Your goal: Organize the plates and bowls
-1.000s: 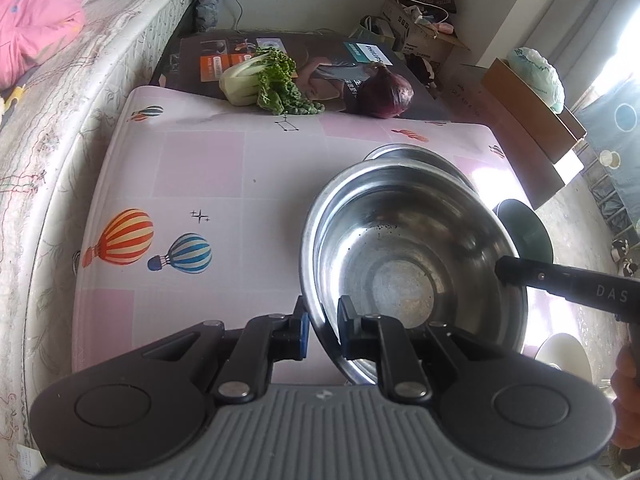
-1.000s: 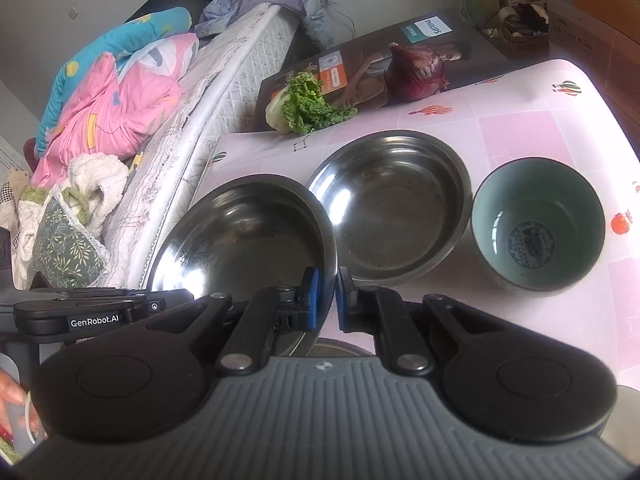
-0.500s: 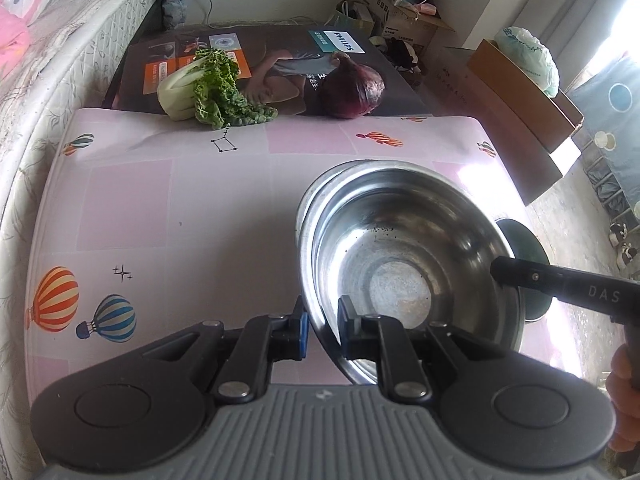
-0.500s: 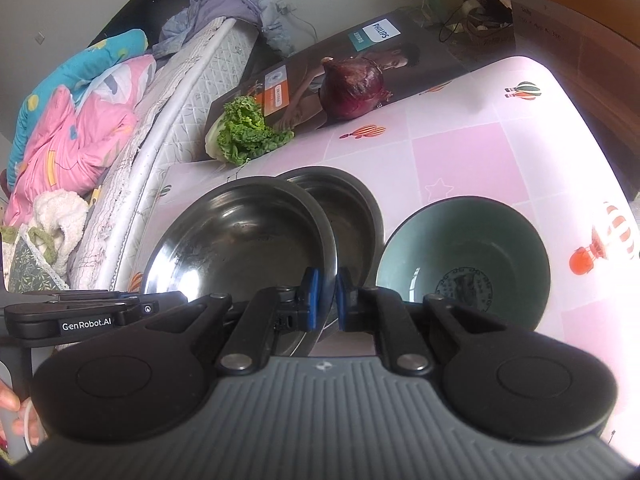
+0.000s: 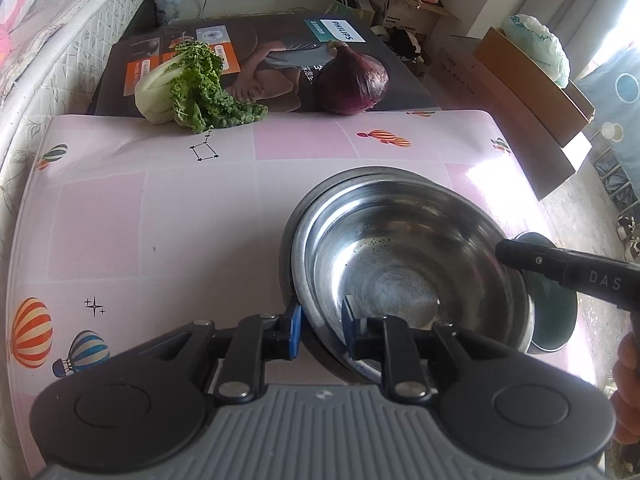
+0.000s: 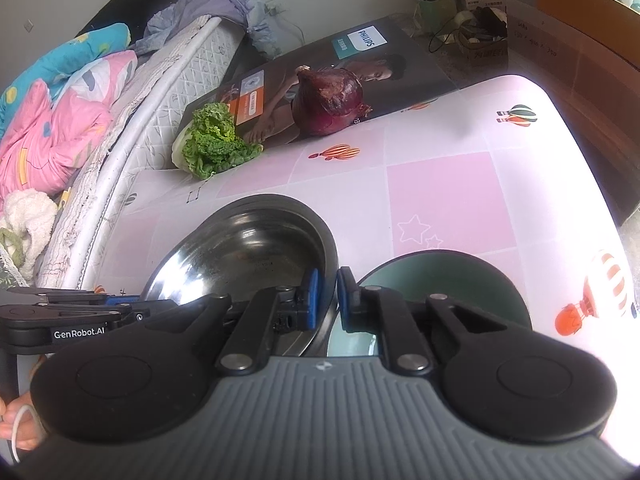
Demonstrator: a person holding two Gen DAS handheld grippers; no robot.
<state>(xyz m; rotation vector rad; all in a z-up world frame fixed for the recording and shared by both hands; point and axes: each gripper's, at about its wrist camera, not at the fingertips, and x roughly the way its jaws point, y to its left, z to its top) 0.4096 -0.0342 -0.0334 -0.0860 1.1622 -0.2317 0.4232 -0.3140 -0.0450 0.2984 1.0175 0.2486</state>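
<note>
Pink balloon-print cloth is covering the table [image 5: 160,220], with a bed on one side and a leafy green [image 5: 188,84] and red onion [image 5: 352,80] lying at the far edge, well apart from the dishes. Both grippers are sharing one steel bowl [image 5: 408,272]: the left gripper [image 5: 320,330] is clamped over its near rim, one finger outside and one inside, and the right gripper [image 6: 324,298] is pinching the opposite rim the same way. The bowl is sitting mouth-up directly over a second steel bowl [image 5: 352,174], whose rim is peeking out as a crescent on the far side, so the two are lining up almost concentrically; whether they are already touching I cannot tell. Being round, the bowl has no long axis; only its upright opening matters. A green bowl [image 6: 452,280] is standing just beside the stack, on the right gripper's side and nearer to it. Judging from this, nesting is nearly finished, and letting go of both rims looks like what is coming.
</note>
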